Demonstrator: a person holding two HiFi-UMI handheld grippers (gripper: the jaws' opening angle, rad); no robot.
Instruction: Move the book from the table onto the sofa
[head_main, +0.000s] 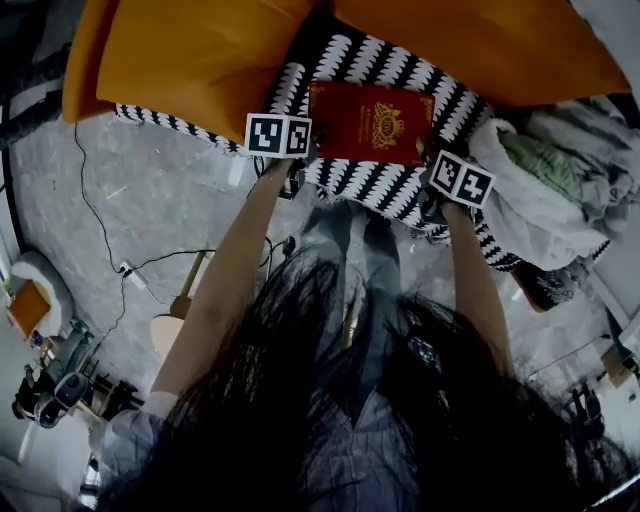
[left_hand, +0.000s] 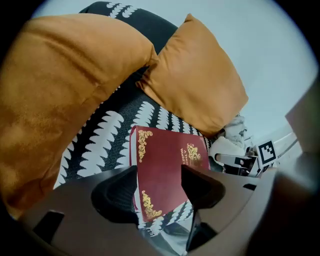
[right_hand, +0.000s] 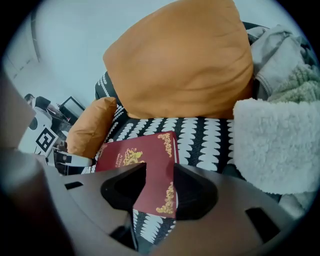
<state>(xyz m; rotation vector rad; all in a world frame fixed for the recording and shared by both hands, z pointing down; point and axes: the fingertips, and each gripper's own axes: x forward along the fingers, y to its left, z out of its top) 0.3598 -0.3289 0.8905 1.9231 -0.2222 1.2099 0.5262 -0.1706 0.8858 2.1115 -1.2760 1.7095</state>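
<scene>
A dark red book (head_main: 370, 122) with gold ornaments lies flat just over the black-and-white patterned sofa seat (head_main: 395, 195); whether it touches the seat I cannot tell. My left gripper (head_main: 303, 152) is clamped on its left near corner, my right gripper (head_main: 432, 165) on its right near corner. In the left gripper view the book (left_hand: 167, 160) runs between the two dark jaws of the left gripper (left_hand: 160, 192). In the right gripper view the right gripper (right_hand: 157, 187) closes on the book's corner (right_hand: 135, 157) the same way.
Two big orange cushions (head_main: 190, 60) (head_main: 480, 40) lean against the sofa back behind the book. A heap of pale blankets and clothes (head_main: 560, 185) fills the seat's right end, close to my right gripper. Cables (head_main: 130, 270) trail over the grey floor at the left.
</scene>
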